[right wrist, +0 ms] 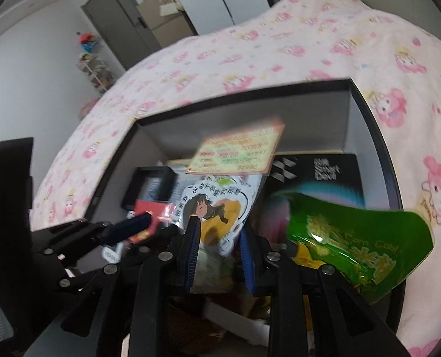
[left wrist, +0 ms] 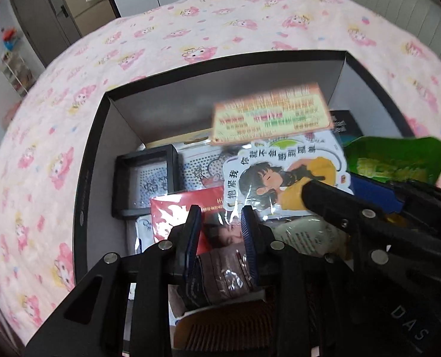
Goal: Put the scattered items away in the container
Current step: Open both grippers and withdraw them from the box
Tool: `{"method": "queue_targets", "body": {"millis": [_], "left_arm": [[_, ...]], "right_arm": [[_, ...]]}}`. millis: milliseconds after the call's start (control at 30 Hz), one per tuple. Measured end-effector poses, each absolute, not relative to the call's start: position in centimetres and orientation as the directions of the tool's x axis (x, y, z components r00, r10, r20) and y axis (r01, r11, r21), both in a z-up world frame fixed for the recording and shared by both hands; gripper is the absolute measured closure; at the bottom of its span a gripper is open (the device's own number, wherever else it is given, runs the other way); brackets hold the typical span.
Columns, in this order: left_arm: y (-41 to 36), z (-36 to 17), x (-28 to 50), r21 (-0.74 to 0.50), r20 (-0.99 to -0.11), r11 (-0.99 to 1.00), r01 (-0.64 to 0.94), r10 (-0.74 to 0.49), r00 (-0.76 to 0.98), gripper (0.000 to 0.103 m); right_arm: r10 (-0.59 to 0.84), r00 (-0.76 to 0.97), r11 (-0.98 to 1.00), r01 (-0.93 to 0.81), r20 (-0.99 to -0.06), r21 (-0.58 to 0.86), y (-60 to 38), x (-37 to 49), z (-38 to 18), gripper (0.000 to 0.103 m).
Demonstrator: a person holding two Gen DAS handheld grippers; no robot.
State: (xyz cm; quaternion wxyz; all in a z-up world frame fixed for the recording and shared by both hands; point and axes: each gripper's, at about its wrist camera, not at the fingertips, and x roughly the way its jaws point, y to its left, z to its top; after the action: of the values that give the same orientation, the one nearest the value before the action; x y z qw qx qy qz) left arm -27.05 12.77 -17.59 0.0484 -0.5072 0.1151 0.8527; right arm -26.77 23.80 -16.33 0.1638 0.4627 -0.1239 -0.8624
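A black box with a pale inside sits on the pink cartoon bedspread. My left gripper hangs over its near left part, shut on a clear-wrapped packet with a red card and a brown piece inside. My right gripper is over the middle, shut on a white packet printed with a cartoon girl and topped by an orange header card. A green snack bag sticks out just right of its right finger; I cannot tell whether it is held.
Inside the box lie a small black frame case, a dotted card and a black "Smart Devil" carton. The left gripper's blue finger shows at the left of the right wrist view. Behind the bed are a grey door and a shelf rack.
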Motion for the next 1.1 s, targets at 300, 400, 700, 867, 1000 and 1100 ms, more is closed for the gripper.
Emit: {"method": "queue_targets", "body": {"millis": [300,400,700,867,1000,1100], "left_arm": [[10.7,-16.2,-27.0,0.114,-0.866,-0.981,-0.157,-0.021,-0.5,0.076],[9.6,-16.0,-26.7,0.065,-0.865,-0.989,-0.135,0.012,-0.502,0.076],[10.5,-15.9,-26.8,0.034,-0.879,-0.979,-0.202,0.067,-0.473,0.076],[12.3,-16.6,-28.8,0.079,-0.892,-0.972,-0.222,0.03,-0.45,0.076],[12.3,-16.2,-29.2,0.002,-0.888,-0.981,-0.193,0.087,-0.451,0.076],[12.5,-15.2,-27.3,-0.004,-0.864,-0.982,-0.189,0.099,-0.494,0.076]], "right_arm": [[-0.405,-0.502,-0.911,0.151,-0.764,0.384,25.5,-26.9,-16.5,0.08],[-0.408,-0.502,-0.909,0.152,-0.762,0.387,25.9,-26.5,-16.7,0.08],[-0.391,-0.551,-0.913,0.128,-0.738,0.388,26.8,-25.9,-16.0,0.08],[-0.382,-0.533,-0.917,0.121,-0.755,0.379,26.7,-26.5,-16.6,0.08],[-0.378,-0.534,-0.919,0.116,-0.756,0.377,26.8,-26.5,-16.5,0.08],[-0.358,-0.545,-0.924,0.09,-0.758,0.372,26.8,-25.8,-16.3,0.08]]}}
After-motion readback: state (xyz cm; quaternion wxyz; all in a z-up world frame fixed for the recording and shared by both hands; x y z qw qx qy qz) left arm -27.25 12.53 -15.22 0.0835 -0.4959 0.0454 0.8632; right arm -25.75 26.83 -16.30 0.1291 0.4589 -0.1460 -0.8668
